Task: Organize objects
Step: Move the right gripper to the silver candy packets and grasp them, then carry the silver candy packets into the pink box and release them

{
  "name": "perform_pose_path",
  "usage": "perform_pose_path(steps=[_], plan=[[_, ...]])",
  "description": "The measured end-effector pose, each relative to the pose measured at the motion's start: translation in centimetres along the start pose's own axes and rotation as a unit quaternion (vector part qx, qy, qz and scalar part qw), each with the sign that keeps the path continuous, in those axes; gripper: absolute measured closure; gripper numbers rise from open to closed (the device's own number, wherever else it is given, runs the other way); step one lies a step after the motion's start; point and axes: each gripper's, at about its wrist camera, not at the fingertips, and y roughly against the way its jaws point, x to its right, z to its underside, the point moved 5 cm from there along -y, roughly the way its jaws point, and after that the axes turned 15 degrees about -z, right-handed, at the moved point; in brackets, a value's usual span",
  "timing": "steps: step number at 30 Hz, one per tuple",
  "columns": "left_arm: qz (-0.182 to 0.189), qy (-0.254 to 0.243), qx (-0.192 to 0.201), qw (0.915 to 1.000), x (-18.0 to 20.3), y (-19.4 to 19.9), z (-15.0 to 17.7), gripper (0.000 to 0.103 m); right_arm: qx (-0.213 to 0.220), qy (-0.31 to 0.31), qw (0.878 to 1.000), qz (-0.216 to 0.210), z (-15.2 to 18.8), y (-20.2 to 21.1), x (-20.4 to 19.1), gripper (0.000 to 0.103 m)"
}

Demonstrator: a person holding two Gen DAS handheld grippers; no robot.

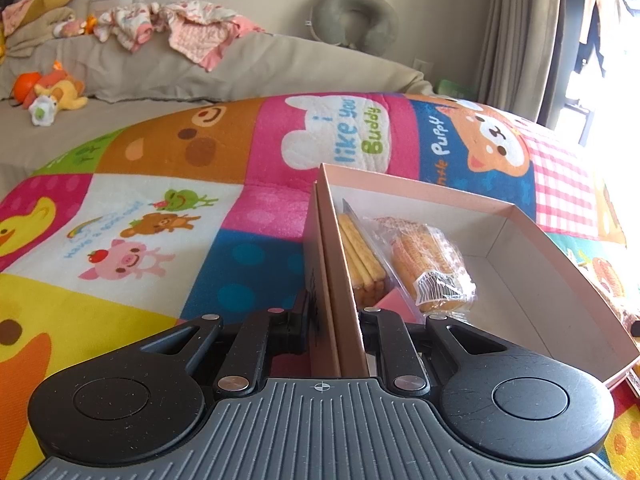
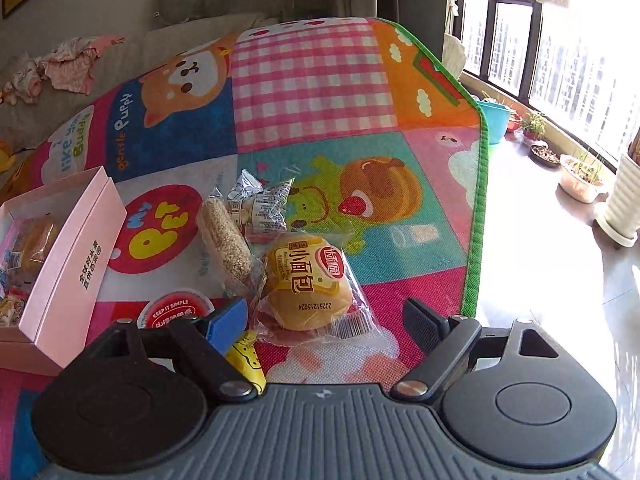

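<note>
Left wrist view: the left hand-held gripper (image 1: 338, 316) is clamped on the near side wall of the pink box (image 1: 560, 280), one finger outside the wall and one inside. That box sits on the colourful play mat (image 1: 160, 208) and holds a bag of biscuit sticks (image 1: 360, 256) against the gripped wall, with a wrapped golden pastry (image 1: 428, 268) just beside it on the right. A grey sofa (image 1: 160, 68) with scattered baby clothes (image 1: 168, 24) runs behind the mat.

Right wrist view, left to right: the same box stands at the left edge, its pink side printed with dark characters. Near it on the mat lies a red-lidded cup (image 2: 176, 308), then a sesame-coated bar (image 2: 226, 240) in clear wrap, with small silver packets (image 2: 260, 200) behind it. The packaged small bread (image 2: 308, 284) lies between the spread fingers of the right hand-held gripper (image 2: 320, 320), which is wide open and touches nothing. A yellow packet (image 2: 246, 354) sits partly under its left finger. Potted plants (image 2: 580, 176) line the window sill on the far right.
</note>
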Motion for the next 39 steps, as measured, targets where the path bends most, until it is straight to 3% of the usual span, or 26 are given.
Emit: perform_pose_path(steps=[7,9,17,20,25,29,32,37,39], plan=[[0.0,0.0,0.0,1.0,0.0,0.0,0.0,0.086,-0.026,-0.059,0.997,-0.031,-1.4,-4.2,1.6,0.018],[0.0,0.0,0.0,1.0,0.0,0.0,0.0,0.086,-0.033,-0.064,0.997,-0.042,-1.1,-4.1,1.5,0.027],[0.0,0.0,0.0,1.0,0.0,0.0,0.0,0.086,-0.05,-0.035,0.997,-0.036,2.5,-0.8,-0.1,0.033],[-0.001,0.0,0.0,1.0,0.0,0.0,0.0,0.086,-0.062,-0.037,0.995,-0.072,3.5,1.1,-1.2,0.032],[0.0,0.0,0.0,1.0,0.0,0.0,0.0,0.086,-0.009,-0.029,0.997,-0.066,0.4,3.1,-2.0,0.027],[0.0,0.0,0.0,1.0,0.0,0.0,0.0,0.086,0.002,-0.058,0.996,-0.069,-4.2,-0.5,-2.0,0.027],[0.0,0.0,0.0,1.0,0.0,0.0,0.0,0.086,-0.009,-0.118,0.99,-0.077,-6.8,-5.7,-1.6,0.027],[0.0,-0.001,0.0,1.0,0.1,-0.1,0.0,0.086,-0.042,-0.132,0.99,-0.037,-8.3,-12.2,-1.6,0.027],[0.0,0.0,0.0,1.0,0.1,-0.1,0.0,0.086,-0.056,-0.118,0.991,-0.018,-8.1,-13.4,-2.0,0.033]])
